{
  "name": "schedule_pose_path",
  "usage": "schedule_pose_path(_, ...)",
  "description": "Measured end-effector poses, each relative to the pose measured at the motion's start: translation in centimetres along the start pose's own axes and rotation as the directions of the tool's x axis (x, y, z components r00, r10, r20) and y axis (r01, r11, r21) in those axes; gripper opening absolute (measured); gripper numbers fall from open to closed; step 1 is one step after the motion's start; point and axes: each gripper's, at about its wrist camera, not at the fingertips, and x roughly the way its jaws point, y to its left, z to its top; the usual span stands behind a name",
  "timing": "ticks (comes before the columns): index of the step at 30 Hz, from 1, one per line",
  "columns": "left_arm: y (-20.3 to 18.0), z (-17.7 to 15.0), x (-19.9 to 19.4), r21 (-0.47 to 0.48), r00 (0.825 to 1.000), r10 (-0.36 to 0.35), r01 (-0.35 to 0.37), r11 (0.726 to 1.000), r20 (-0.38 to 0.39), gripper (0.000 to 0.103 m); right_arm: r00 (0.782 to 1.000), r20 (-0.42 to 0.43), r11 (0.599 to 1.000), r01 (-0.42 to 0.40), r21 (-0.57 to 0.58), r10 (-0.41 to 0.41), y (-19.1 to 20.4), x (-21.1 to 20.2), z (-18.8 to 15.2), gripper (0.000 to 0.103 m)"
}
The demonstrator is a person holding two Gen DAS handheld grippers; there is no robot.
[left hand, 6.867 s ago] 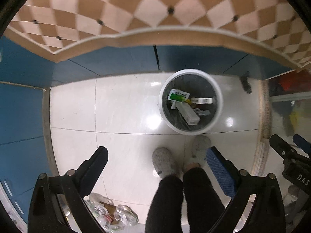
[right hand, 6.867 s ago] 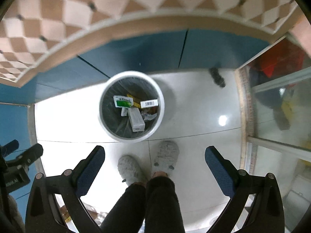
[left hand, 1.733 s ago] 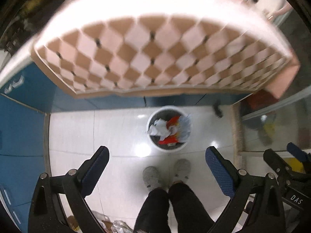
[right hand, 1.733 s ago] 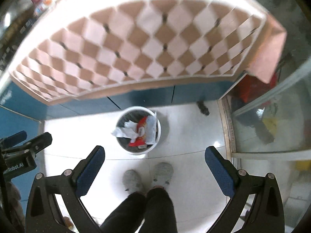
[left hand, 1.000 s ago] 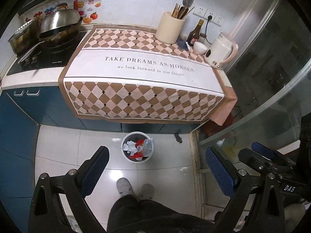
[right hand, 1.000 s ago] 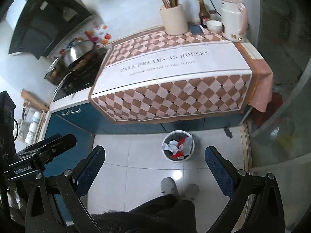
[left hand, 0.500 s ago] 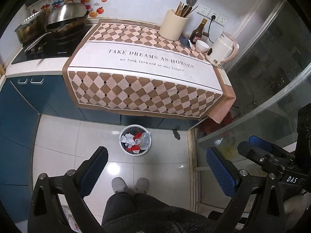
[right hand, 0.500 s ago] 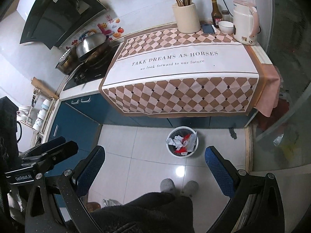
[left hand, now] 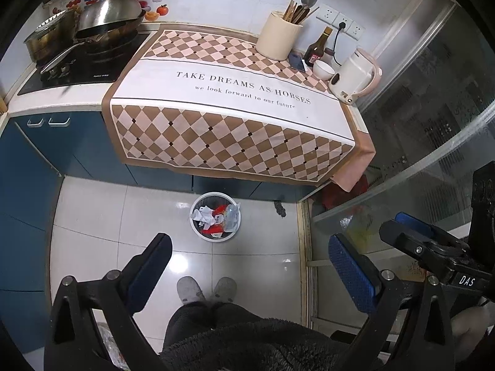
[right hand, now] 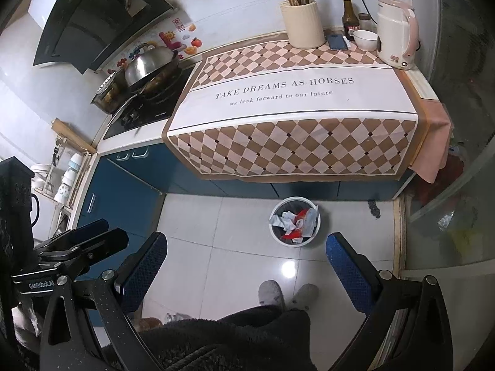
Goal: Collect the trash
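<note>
A white trash bin [left hand: 215,220] stands on the tiled floor below the counter, full of white paper, red wrappers and clear plastic. It also shows in the right wrist view [right hand: 294,221]. My left gripper [left hand: 249,270] is open and empty, held high above the floor and well short of the bin. My right gripper [right hand: 246,267] is open and empty too, at about the same height. The right gripper's body shows at the right edge of the left wrist view [left hand: 433,247]. The counter's checked cloth [left hand: 235,117] carries no trash.
On the counter stand a utensil jar [left hand: 278,38], a sauce bottle [left hand: 317,49], a bowl [left hand: 323,69] and a kettle [left hand: 354,75]. A wok [left hand: 108,21] sits on the stove. Blue cabinets [left hand: 27,160] line the left; a glass partition [left hand: 433,130] stands on the right. Crumpled plastic [left hand: 109,346] lies bottom left.
Both grippers have risen from just above the bin to above counter height. The bin gained paper, red wrappers and plastic since the earliest frames. Both grippers stayed open.
</note>
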Motion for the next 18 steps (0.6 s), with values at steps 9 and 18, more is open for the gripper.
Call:
schedule_pose_path(9,0.1,-0.12,-0.44,0.009,1.0,-0.007,0.007,1.0,0.0,0.103,1.0,0.0,1.0,-0.014,-0.005,0.014,0.43,-0.07,-0.47,0.103)
schedule_pose_path(18,0.83,-0.13,-0.46,0.013,1.0,-0.022,0.022,1.0,-0.01,0.103,1.0,-0.015,1.0,-0.022,0.002,0.022,0.65,0.31,-0.8,0.103)
